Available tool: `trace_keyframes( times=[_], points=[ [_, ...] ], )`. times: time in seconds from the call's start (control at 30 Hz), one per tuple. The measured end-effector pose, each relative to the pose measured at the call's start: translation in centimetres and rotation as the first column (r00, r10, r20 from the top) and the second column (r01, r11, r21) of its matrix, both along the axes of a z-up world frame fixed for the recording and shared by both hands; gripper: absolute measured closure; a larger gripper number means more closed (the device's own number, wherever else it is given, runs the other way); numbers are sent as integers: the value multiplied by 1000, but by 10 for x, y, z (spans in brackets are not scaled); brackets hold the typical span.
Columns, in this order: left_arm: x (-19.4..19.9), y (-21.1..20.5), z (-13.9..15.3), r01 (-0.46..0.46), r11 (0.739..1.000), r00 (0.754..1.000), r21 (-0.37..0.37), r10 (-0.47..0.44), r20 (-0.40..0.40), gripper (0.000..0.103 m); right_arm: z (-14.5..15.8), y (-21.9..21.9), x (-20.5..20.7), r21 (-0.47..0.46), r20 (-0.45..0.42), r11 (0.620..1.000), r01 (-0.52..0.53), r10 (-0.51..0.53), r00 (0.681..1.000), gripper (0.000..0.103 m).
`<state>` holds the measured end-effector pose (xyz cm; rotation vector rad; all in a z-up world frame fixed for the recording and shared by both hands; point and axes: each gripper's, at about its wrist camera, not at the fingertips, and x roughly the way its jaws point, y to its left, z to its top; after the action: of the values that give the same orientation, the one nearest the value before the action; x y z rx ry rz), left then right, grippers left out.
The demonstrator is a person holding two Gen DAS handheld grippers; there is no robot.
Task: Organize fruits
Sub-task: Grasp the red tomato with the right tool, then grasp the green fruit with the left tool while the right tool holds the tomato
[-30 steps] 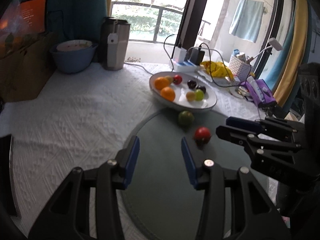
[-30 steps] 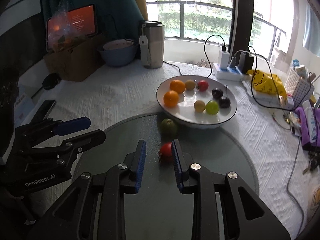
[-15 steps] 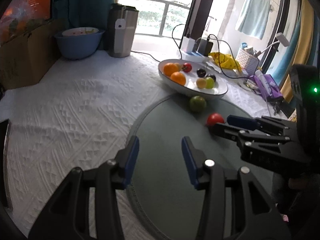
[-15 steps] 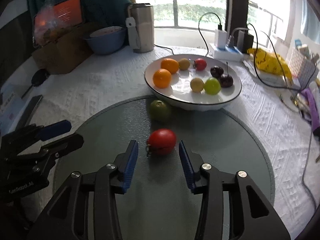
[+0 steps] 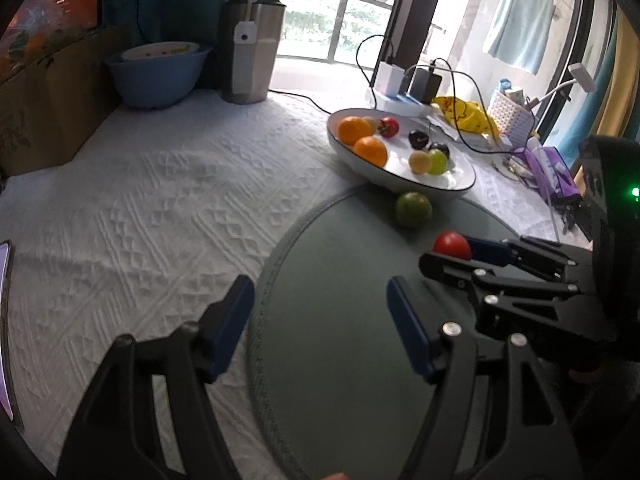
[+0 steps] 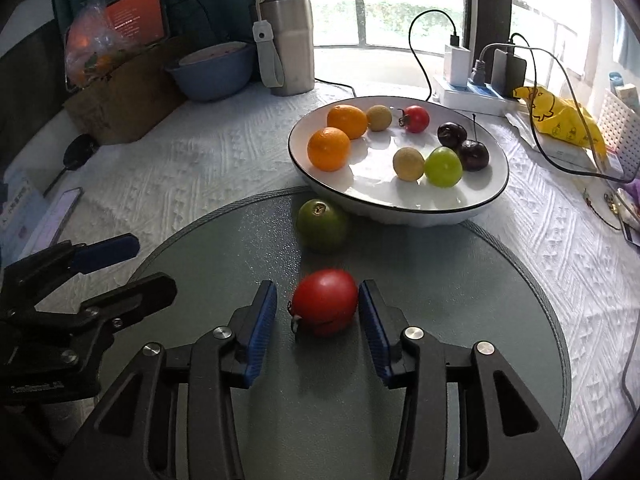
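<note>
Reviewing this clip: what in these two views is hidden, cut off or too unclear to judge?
- Blue bowl contents: both views, its rim hides them.
- Tablet text: too small to read.
- Phone: left wrist view, cut off by the edge.
- Red tomato: right wrist view, whether the right gripper pads touch it is unclear; its jaws have just been closing around it.
- Left gripper: open, holding nothing.

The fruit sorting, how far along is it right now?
Mostly done: the white plate already holds two oranges, a small tomato, two cherries and three small round fruits. In hand: the right gripper straddles the red tomato on the grey mat, its jaws just closing, one side not yet touching. The left gripper has opened, empty. Left: that tomato and the green fruit beside the plate.
</note>
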<state>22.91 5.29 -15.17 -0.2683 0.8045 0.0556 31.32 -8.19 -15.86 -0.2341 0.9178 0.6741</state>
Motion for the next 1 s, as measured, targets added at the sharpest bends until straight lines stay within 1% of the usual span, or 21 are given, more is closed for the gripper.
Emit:
trace_keyframes(
  times=[0.07, 0.2, 0.4, 0.73, 1.0],
  points=[
    [3, -1, 0, -4, 1000, 1000, 1, 4, -7, 33, 0, -1, 1, 2, 0, 1000, -4, 4, 1000, 69],
    [8, -5, 4, -6, 1000, 1000, 16, 6, -1, 33, 1, -8, 2, 19, -10, 1000, -12, 12, 1000, 69],
    [14, -16, 5, -1, 1000, 1000, 12, 0, 6, 33, 6, -21, 4, 23, -4, 1000, -12, 12, 1000, 69],
    [37, -38, 3, 44, 999, 999, 23, -44, -6, 33, 11, -48, 20, 53, -5, 998, 37, -37, 999, 69],
    [58, -52, 1, 70, 997, 997, 29, -70, -18, 33, 11, -63, 37, 75, -23, 996, 56, -54, 998, 69]
  ],
)
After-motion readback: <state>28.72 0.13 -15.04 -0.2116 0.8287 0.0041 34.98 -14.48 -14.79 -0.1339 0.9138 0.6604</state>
